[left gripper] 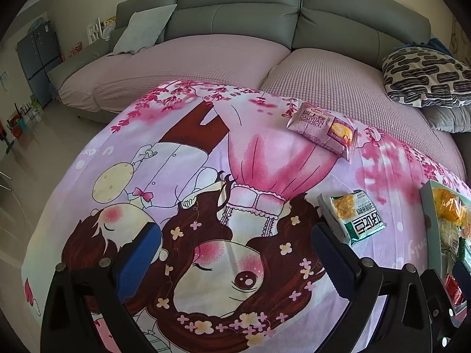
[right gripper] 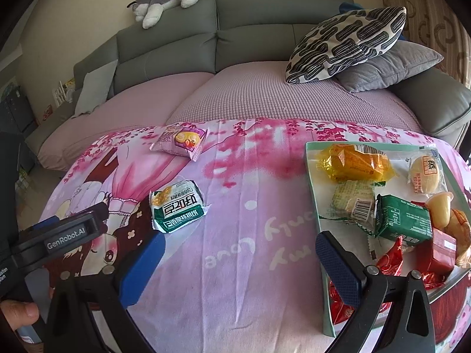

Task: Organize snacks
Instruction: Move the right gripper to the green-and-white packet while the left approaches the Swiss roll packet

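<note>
A pink cartoon-print cloth (right gripper: 235,206) covers the table in front of a grey sofa (right gripper: 176,44). The left gripper (left gripper: 235,244) hangs above the cloth with its blue-padded fingers (left gripper: 141,253) spread wide and nothing between them. A green-and-white snack packet (left gripper: 353,220) lies flat on the cloth just beyond the tip of the gripper's right-hand finger, outside the gap; whether that finger touches the packet cannot be told from this view. Farther off, near the cloth's far edge, lies a purple Swiss roll packet (left gripper: 323,129), well apart from both fingers.

In the right wrist view the right gripper (right gripper: 238,253) is also held wide open and empty, over bare cloth. A pale green tray (right gripper: 326,317) sits on the cloth at the right; the right-hand finger (right gripper: 338,270) overlaps its near-left edge. The tray holds a yellow-wrapped cake (right gripper: 353,161), a round bun in clear wrap (right gripper: 424,173), a pale green wrapped biscuit (right gripper: 350,200), a dark green packet (right gripper: 403,220), a jelly cup (right gripper: 440,206) and several red-wrapped sweets (right gripper: 391,259). In this view the green-and-white snack packet (right gripper: 176,209) lies just beyond the left-hand finger, and the Swiss roll packet (right gripper: 182,141) farther back. A person's thumb (right gripper: 20,311) shows at the lower left, under the body of the left gripper.
</note>
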The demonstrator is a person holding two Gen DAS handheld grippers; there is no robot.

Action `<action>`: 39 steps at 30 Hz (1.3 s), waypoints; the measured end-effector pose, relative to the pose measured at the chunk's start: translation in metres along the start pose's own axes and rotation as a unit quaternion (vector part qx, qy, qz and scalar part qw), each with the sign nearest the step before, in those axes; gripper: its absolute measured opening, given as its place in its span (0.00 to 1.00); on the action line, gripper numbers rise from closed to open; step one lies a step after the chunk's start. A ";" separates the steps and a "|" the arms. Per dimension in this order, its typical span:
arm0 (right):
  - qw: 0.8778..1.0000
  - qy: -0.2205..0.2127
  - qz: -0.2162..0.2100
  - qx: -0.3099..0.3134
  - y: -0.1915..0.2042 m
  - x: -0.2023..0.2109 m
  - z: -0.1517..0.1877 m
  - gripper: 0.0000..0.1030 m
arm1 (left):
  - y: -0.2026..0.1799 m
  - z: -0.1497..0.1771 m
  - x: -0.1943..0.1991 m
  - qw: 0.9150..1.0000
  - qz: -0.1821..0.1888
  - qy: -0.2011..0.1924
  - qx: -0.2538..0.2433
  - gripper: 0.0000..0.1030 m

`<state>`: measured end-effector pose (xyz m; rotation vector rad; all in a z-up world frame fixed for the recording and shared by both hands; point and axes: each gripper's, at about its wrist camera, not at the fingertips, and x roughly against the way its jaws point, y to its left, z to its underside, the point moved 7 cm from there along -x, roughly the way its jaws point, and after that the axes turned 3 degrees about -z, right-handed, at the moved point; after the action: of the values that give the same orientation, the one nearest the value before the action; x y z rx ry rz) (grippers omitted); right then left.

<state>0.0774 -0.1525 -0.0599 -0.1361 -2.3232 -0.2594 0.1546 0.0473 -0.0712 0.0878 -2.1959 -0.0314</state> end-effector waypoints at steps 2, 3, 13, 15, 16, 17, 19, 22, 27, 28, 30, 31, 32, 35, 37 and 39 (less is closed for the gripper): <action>1.000 0.004 -0.004 0.001 0.003 -0.004 0.001 1.00 | 0.001 0.001 -0.005 1.000 -0.001 0.005 -0.001 0.99; 1.000 0.005 -0.007 0.000 0.004 -0.006 0.002 1.00 | 0.002 0.002 -0.007 1.000 -0.002 0.008 -0.002 0.99; 1.000 0.027 -0.003 0.017 0.010 -0.033 0.003 1.00 | 0.000 0.009 -0.035 0.999 0.003 0.038 -0.012 0.99; 0.999 0.030 -0.005 0.019 0.012 -0.038 0.002 1.00 | 0.002 0.007 -0.039 0.999 0.001 0.041 -0.009 0.99; 0.999 0.031 -0.008 0.022 0.013 -0.040 0.001 1.00 | 0.003 0.006 -0.041 0.999 -0.001 0.041 -0.007 0.99; 0.999 0.033 -0.009 0.027 0.015 -0.043 0.001 1.00 | 0.005 0.004 -0.042 0.999 -0.001 0.041 -0.003 0.99; 0.998 0.036 -0.007 0.043 0.020 -0.048 0.000 1.00 | 0.006 0.000 -0.046 0.999 0.002 0.041 0.001 0.99; 0.997 0.033 -0.006 0.064 0.029 -0.053 -0.002 1.00 | 0.006 -0.004 -0.050 0.999 0.004 0.041 0.005 0.99; 0.996 0.029 -0.021 0.086 0.045 -0.063 -0.006 1.00 | 0.006 -0.009 -0.054 0.999 0.013 0.041 0.011 0.99; 0.995 0.029 -0.024 0.089 0.049 -0.065 -0.006 1.00 | 0.007 -0.010 -0.055 0.999 0.014 0.040 0.013 0.99; 0.995 0.030 -0.030 0.089 0.054 -0.070 -0.007 1.00 | 0.009 -0.012 -0.056 0.999 0.016 0.042 0.017 0.99; 0.995 0.031 -0.034 0.089 0.056 -0.073 -0.007 1.00 | 0.010 -0.012 -0.057 0.999 0.016 0.042 0.019 0.99; 0.995 0.033 -0.037 0.091 0.059 -0.077 -0.007 1.00 | 0.012 -0.013 -0.058 0.999 0.016 0.043 0.022 0.99; 0.994 0.036 -0.032 0.099 0.063 -0.087 -0.007 1.00 | 0.018 -0.015 -0.061 0.998 0.014 0.044 0.032 0.99; 0.994 0.039 -0.023 0.100 0.062 -0.094 -0.007 1.00 | 0.020 -0.017 -0.062 0.998 0.016 0.044 0.039 0.99; 0.994 0.044 -0.018 0.096 0.059 -0.101 -0.007 1.00 | 0.019 -0.019 -0.063 0.998 0.018 0.043 0.039 0.99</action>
<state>0.1623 -0.0985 -0.1197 0.0127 -2.2512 -0.0583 0.2059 0.0709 -0.1105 0.0912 -2.1122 0.0775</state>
